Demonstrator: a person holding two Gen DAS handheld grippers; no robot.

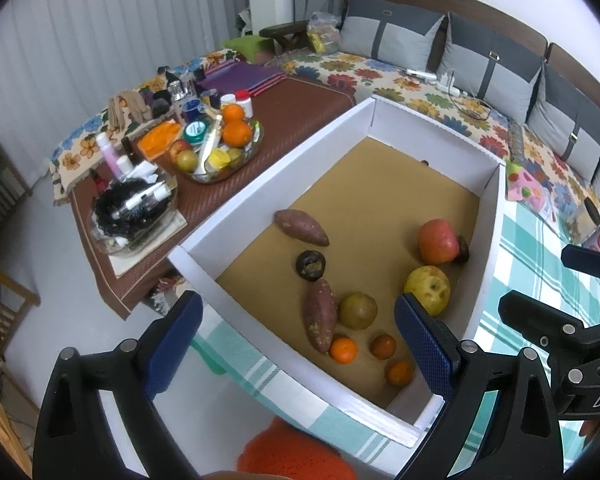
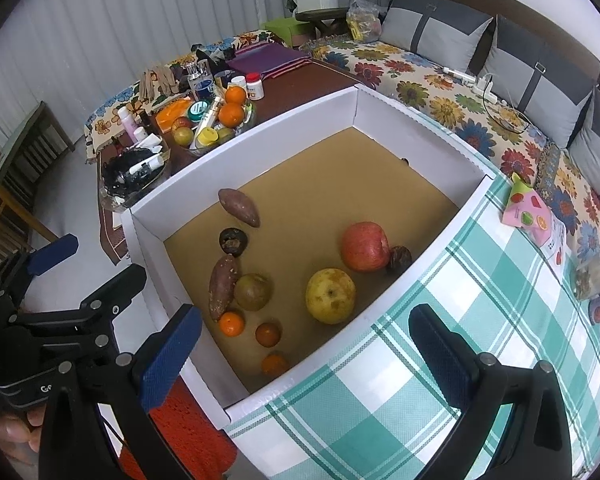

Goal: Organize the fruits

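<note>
A white cardboard box (image 1: 260,176) (image 2: 440,232) with a brown floor holds loose fruit: a red apple (image 1: 438,240) (image 2: 365,246), a yellow apple (image 1: 427,289) (image 2: 330,295), a green-brown fruit (image 1: 357,310) (image 2: 253,291), two sweet potatoes (image 1: 301,226) (image 1: 320,316), small oranges (image 1: 343,349) (image 2: 232,323) and dark fruits (image 1: 310,265). My left gripper (image 1: 300,344) is open and empty above the box's near left corner. My right gripper (image 2: 304,352) is open and empty above the box's near right edge.
A glass bowl (image 1: 224,148) (image 2: 214,124) with oranges, apples and bottles stands on a brown low table (image 1: 300,104) to the left. A basket of toiletries (image 1: 136,208) sits beside it. The box rests on a green checked cloth (image 2: 480,320). Jars (image 2: 596,276) stand at right.
</note>
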